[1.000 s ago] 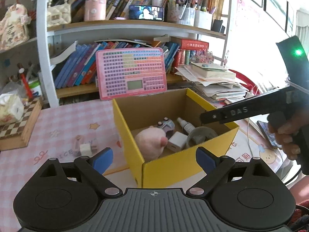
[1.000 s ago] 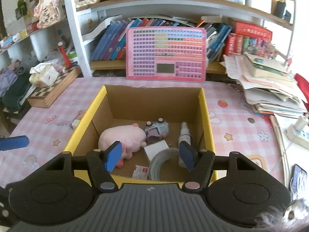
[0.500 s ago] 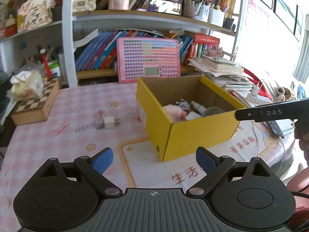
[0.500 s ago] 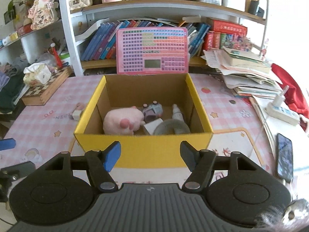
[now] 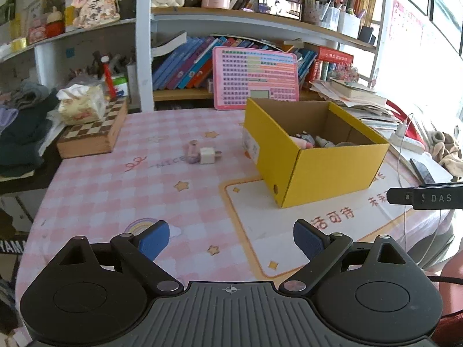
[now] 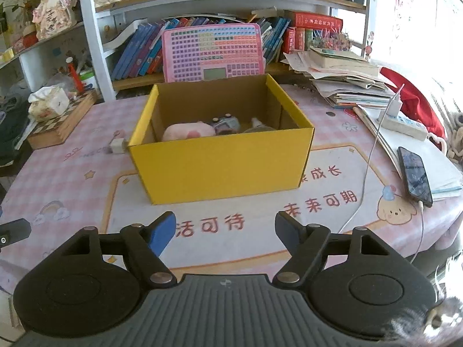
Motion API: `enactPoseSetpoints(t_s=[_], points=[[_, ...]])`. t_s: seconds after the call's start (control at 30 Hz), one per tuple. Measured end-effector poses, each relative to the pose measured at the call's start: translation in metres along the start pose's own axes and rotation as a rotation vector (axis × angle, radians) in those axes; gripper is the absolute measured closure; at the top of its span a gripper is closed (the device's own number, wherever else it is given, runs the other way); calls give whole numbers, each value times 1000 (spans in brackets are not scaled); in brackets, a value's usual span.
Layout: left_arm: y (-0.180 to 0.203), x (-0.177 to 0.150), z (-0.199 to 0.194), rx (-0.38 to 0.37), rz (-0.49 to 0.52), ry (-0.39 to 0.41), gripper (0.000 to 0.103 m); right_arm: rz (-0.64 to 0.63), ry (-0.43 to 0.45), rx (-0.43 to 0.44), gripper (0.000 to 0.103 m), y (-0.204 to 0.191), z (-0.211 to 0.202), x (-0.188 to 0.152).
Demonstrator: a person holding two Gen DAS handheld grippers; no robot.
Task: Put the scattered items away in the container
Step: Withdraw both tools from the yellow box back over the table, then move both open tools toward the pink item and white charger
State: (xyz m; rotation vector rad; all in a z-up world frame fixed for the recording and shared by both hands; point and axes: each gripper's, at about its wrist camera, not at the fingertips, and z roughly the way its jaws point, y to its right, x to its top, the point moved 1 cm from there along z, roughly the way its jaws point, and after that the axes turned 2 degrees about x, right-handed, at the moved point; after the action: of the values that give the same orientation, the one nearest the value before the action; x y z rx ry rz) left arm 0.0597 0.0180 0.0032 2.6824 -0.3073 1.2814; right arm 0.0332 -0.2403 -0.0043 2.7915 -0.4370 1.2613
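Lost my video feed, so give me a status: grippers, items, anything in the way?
Left gripper and right gripper open, empty. Yellow box holds pink plush, toy car. White plug and small bottle on table. Path unobstructed.

The left gripper [image 5: 231, 238] is holding its two blue-tipped fingers [image 5: 154, 239] wide apart, with nothing between them. The right gripper [image 6: 225, 230] is also keeping its fingers [image 6: 162, 231] spread and is gripping nothing. Both grippers are hovering low and pointing forward, roughly level.
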Motion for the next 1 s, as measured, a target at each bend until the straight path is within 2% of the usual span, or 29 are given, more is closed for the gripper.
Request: enactPoseSetpoints(t_s=[0.27,0.67,1.0], points=[[-14,-17,-14,37,20,-2,8,-48,23,-24,17,-34,-7,-23],[-31,-32,-26,28,15,-24,8,-97,-51,49,15,-75,-5,-44],[-38,-34,-26,9,48,-25,7,-157,-56,98,13,-102,-4,-46]])
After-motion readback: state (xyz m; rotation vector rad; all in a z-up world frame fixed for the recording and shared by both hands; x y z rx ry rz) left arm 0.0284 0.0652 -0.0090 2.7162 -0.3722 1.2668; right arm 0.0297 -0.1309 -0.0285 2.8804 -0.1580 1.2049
